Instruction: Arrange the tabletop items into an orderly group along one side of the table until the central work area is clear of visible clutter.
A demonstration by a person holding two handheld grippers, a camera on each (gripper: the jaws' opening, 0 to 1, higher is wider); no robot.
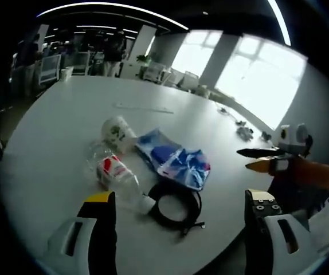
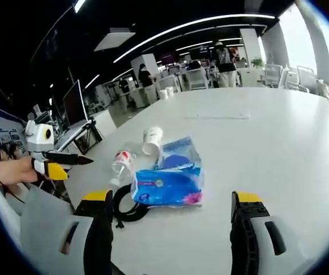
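The white tabletop [image 2: 279, 149] carries four items clustered near one edge: a paper cup [image 2: 152, 140] lying on its side, a clear plastic bottle [image 2: 121, 163] with a red label, a blue plastic package [image 2: 173, 177] and a coiled black cable [image 2: 127, 203]. The bottle touches the cable; the package partly overlaps the cable. The left gripper [image 1: 179, 209] hovers above the tabletop edge, jaws spread wide and holding nothing. The right gripper [image 2: 170, 209] is likewise wide and holding nothing, near the same edge.
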